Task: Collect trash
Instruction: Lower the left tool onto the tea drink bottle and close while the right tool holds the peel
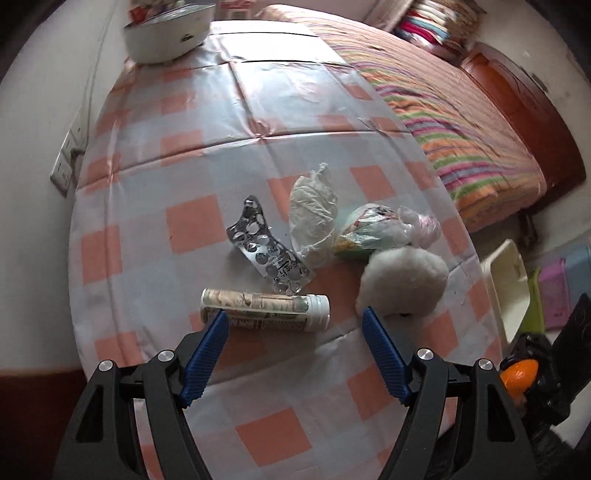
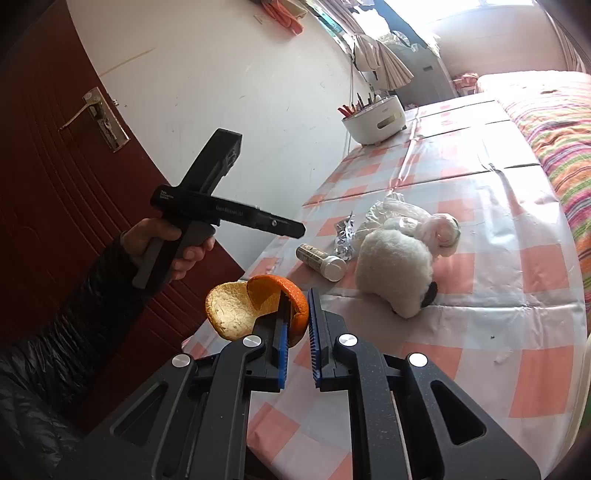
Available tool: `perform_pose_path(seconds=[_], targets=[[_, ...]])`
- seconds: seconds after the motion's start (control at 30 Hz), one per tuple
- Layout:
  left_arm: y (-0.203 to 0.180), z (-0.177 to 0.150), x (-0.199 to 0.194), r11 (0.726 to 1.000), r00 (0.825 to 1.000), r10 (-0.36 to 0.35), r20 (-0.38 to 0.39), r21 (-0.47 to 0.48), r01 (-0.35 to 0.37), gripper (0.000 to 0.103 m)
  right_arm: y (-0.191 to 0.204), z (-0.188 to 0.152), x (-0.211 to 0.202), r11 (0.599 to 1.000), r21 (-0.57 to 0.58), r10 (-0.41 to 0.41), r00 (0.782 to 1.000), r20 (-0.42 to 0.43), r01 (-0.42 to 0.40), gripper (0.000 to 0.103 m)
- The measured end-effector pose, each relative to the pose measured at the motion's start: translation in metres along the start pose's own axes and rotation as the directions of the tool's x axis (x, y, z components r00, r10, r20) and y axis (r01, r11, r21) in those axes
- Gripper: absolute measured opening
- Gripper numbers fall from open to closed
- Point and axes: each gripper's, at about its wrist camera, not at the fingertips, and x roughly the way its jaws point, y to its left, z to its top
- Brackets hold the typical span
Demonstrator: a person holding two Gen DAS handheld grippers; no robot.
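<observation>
- Table (image 1: 155, 177): covered by a glossy cloth checked in white and salmon squares, creased along fold lines; it stands against a pale wall, with a bed under a striped quilt (image 1: 461, 122) just beyond its right edge.
- Left gripper (image 1: 293, 319): blue-padded fingers set wide apart, nothing between them, pointing steeply down over the near part of the table. In the right wrist view its black body shows held in a hand (image 2: 166, 243) with a dark glossy sleeve.
- Right gripper (image 2: 297, 310): blue pads drawn together, clamped on the edge of an orange peel (image 2: 251, 302), held off the near left corner of the table; the peel curls open, pith side up.
- White tube (image 1: 264, 310): a capped cylinder with a printed label, lying on its side on the cloth, just past the left gripper's left fingertip.
- Blister pack (image 1: 266, 247): silver foil, emptied pockets, bent and crumpled, lying just beyond the tube.
- Clear plastic wrap (image 1: 314, 218): crumpled, to the right of the blister pack and touching it.
- Plastic bag bundle (image 1: 384, 229): a knotted thin bag with a printed wrapper inside, right of the clear wrap.
- White fluffy item (image 1: 402, 282): a soft plush lump with a small dark part at its near edge, just beyond the left gripper's right fingertip.
- White round bin (image 1: 166, 33): at the far left of the table by the wall, holding assorted items.
- Cream tray (image 1: 508, 284): off the table's right edge, lower down.
</observation>
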Motion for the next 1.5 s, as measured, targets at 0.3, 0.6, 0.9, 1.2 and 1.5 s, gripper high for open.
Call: perform_pose_path(seconds=[0.3,0.6,0.9,1.2,1.5], targets=[[-0.026,0.001,0.025,0.943,0.988,0.044,-0.149,0.332,0.008,0.072,-0.010,-0.002,-0.003,0.999,0.032,0.010,1.000,0.002,-0.010,0.010],[-0.034,0.005,0.039,0.831,0.970,0.165,-0.182,0.555,-0.037,0.072,-0.025,0.003,-0.004,0.996,0.087,0.016,1.000,0.013,-0.017,0.010],[-0.018,0.010,0.066,0.810,0.947,0.175,-0.268,0.587,0.017,0.072,-0.030,0.003,0.003,0.992,0.122,0.015,1.000,-0.001,-0.015,0.010],[-0.018,0.010,0.083,0.818,0.919,0.163,-0.359,0.570,0.077,0.072,-0.033,0.007,0.001,0.991,0.134,0.005,1.000,0.018,-0.007,0.012],[-0.029,-0.015,0.092,0.809,0.894,0.210,-0.395,0.584,0.068,0.072,-0.023,0.006,-0.008,0.996,0.091,-0.006,0.999,0.038,0.003,0.012]])
